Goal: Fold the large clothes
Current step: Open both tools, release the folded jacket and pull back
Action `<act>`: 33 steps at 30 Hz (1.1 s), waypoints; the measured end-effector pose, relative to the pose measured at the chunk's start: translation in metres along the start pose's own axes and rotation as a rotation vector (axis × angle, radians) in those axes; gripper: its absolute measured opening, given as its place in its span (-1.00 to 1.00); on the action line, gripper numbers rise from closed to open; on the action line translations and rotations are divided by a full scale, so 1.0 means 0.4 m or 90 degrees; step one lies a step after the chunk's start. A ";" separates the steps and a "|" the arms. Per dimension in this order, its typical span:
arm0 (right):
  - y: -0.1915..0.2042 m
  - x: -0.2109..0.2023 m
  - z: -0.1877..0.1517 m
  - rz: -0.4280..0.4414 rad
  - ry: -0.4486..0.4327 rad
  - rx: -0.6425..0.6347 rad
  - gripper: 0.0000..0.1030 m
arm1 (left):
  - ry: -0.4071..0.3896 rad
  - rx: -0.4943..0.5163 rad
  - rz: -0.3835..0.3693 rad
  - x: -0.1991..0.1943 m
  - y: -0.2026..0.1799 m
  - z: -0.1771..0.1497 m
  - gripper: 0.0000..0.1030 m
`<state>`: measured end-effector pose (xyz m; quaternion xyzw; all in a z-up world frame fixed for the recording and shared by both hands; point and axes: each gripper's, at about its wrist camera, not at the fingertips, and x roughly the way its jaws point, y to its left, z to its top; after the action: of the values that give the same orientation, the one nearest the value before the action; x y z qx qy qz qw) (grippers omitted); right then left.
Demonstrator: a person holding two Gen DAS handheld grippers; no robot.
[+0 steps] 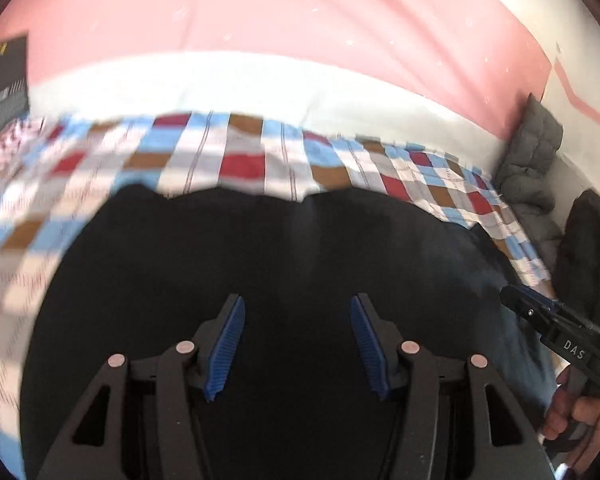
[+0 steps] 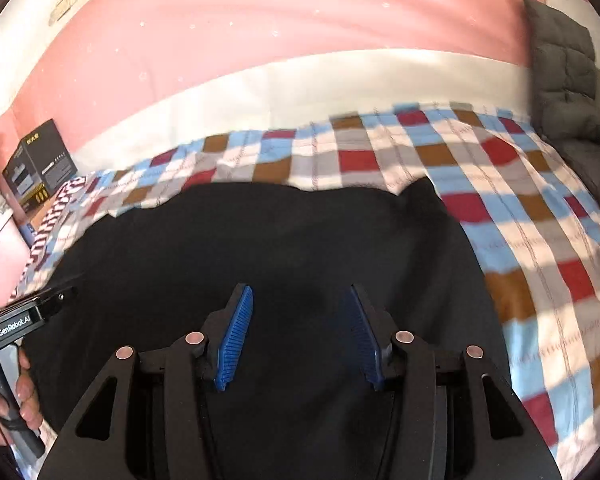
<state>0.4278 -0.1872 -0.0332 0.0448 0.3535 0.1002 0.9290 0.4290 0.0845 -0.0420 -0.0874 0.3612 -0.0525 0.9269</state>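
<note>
A large black garment [image 1: 284, 248] lies spread flat on a checked bedspread [image 1: 240, 152]. It also shows in the right wrist view [image 2: 260, 240]. My left gripper [image 1: 296, 304] hovers over the garment, open and empty, its blue pads [image 1: 226, 348] wide apart. My right gripper [image 2: 300, 294] is open and empty over the garment too. The right gripper shows at the right edge of the left wrist view [image 1: 516, 300]. The left gripper's body shows at the left edge of the right wrist view [image 2: 28, 312]. How far each gripper is above the cloth is unclear.
The checked bedspread [image 2: 520, 220] covers the bed under a pink wall [image 2: 260, 32]. A dark box [image 2: 40, 164] stands at the far left. A grey quilted cushion [image 2: 564, 68] leans at the far right, and a dark garment [image 1: 588, 248] lies beside it.
</note>
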 end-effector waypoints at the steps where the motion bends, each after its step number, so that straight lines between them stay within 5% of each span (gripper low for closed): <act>1: -0.002 0.031 0.014 -0.002 0.009 -0.003 -0.04 | 0.008 0.012 0.018 0.033 0.000 0.018 0.11; 5: -0.092 0.157 0.047 -0.052 0.059 0.037 -0.04 | 0.044 -0.009 0.115 0.150 0.115 0.041 0.10; 8: -0.173 0.185 0.036 -0.057 0.047 0.100 -0.05 | 0.019 -0.096 0.085 0.156 0.202 0.016 -0.21; 12: -0.156 0.210 0.019 -0.094 0.038 0.079 -0.05 | 0.007 -0.046 0.135 0.172 0.158 -0.007 -0.21; 19: -0.171 0.147 0.064 -0.108 0.045 0.059 -0.05 | 0.029 -0.007 0.138 0.098 0.173 0.029 -0.12; 25: -0.252 0.187 0.036 -0.118 0.073 0.128 -0.05 | 0.021 -0.115 0.134 0.096 0.309 0.007 -0.05; 30: -0.240 0.209 0.043 -0.152 0.100 0.112 -0.05 | 0.031 -0.074 0.178 0.115 0.276 0.002 -0.02; 33: -0.217 0.118 0.051 -0.141 0.080 0.086 -0.05 | 0.037 -0.070 0.153 0.048 0.270 0.001 -0.03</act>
<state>0.4894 -0.2617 -0.0619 0.0616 0.4193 -0.0241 0.9054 0.4471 0.1872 -0.0758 -0.0928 0.3981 0.0767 0.9094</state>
